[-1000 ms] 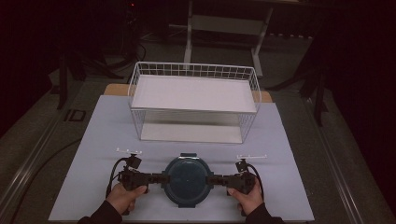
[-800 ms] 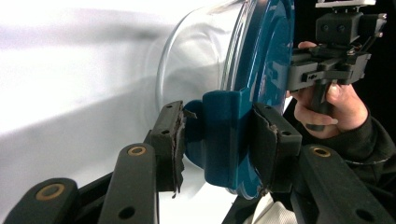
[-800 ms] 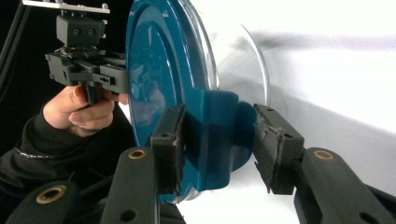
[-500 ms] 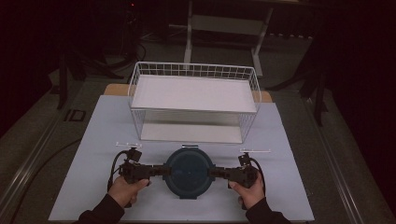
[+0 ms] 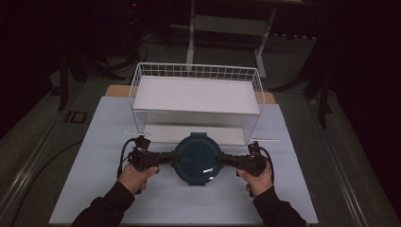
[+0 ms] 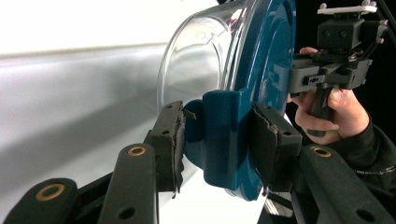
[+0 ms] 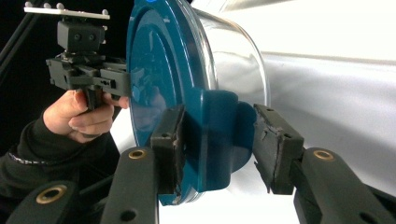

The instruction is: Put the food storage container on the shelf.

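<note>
A round clear container [image 5: 197, 158] with a dark blue lid hangs just above the white table, in front of the wire basket [image 5: 198, 72]. My left gripper [image 5: 172, 158] is shut on the blue latch tab at its left side. My right gripper [image 5: 222, 161] is shut on the tab opposite. In the left gripper view both pads [image 6: 170, 140] press on the blue tab [image 6: 224, 135], with the lid [image 6: 268, 60] on edge to the right. In the right gripper view my right gripper [image 7: 217, 144] holds the other tab [image 7: 217, 135], and the clear bowl [image 7: 233, 60] shows behind it.
The white wire basket stands on short legs at the back of the white table cover [image 5: 94, 189], with a flat white floor [image 5: 196, 94] and nothing in it. Dark floor and a metal frame [image 5: 227, 23] lie beyond the table.
Both hands have lifted the container together and carried it away from the person, closer to the basket's front. The grips have not changed.
</note>
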The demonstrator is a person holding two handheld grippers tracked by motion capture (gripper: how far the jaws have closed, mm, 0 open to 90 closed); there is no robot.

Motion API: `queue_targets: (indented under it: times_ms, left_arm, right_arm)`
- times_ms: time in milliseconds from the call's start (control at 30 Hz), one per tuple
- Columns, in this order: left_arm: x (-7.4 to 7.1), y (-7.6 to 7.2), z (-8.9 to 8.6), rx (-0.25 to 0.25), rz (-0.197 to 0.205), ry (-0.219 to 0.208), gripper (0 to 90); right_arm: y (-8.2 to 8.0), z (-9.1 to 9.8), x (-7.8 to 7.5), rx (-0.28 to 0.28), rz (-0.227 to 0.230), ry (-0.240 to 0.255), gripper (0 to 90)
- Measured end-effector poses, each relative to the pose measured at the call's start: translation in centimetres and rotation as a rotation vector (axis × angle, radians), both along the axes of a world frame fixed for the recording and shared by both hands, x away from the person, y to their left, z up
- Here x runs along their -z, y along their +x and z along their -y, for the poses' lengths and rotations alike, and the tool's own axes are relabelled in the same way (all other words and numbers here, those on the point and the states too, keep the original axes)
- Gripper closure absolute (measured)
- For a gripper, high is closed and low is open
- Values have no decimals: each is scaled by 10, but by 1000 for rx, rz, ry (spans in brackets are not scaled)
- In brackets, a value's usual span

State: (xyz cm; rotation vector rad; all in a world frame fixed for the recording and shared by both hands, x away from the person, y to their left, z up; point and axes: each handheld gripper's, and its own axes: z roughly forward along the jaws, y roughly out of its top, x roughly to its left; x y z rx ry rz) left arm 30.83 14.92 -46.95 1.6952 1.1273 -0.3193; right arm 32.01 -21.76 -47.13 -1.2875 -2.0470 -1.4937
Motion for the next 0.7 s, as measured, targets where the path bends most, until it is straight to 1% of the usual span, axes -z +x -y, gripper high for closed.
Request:
queue_targets:
  times_ms: [33, 67, 133, 233, 333, 367, 400, 433, 467, 533, 567, 600, 633, 667, 700]
  left_arm:
    - [0, 3, 1, -2, 7, 2, 572]
    - [0, 6, 2, -6, 6, -3, 572]
    - [1, 12, 3, -1, 13, 1, 572]
    - [3, 20, 5, -2, 31, 1, 572]
    - [3, 29, 6, 1, 62, 18, 571]
    - [3, 33, 6, 4, 70, 21, 571]
    - [4, 36, 6, -3, 79, 20, 571]
    - [5, 38, 6, -9, 87, 18, 571]
    - [6, 41, 6, -6, 93, 17, 571]
    - [9, 47, 5, -10, 96, 17, 570]
    - [9, 47, 5, -10, 96, 17, 570]
    - [12, 52, 5, -16, 109, 16, 570]
    - [14, 54, 5, -25, 113, 18, 570]
    - [16, 59, 5, -34, 127, 12, 569]
    - [16, 59, 5, -34, 127, 12, 569]
  right_arm:
    - [6, 1, -1, 2, 8, -4, 560]
    - [6, 1, -1, 2, 8, -4, 560]
    - [11, 3, -1, 7, 13, -3, 560]
    - [19, 4, 0, 10, 26, -10, 560]
    - [28, 5, 2, 10, 36, -10, 560]
    - [33, 5, 5, 12, 43, -7, 560]
    - [33, 5, 5, 12, 43, -7, 560]
    - [39, 5, 8, 22, 45, 2, 560]
    - [39, 5, 8, 22, 45, 2, 560]
    - [44, 5, 9, 30, 56, 6, 560]
    - [46, 4, 10, 33, 55, -3, 560]
    - [46, 4, 10, 33, 55, -3, 560]
    - [51, 4, 12, 43, 63, -4, 559]
    - [56, 3, 15, 47, 66, -1, 559]
    - [58, 2, 16, 47, 67, -2, 558]
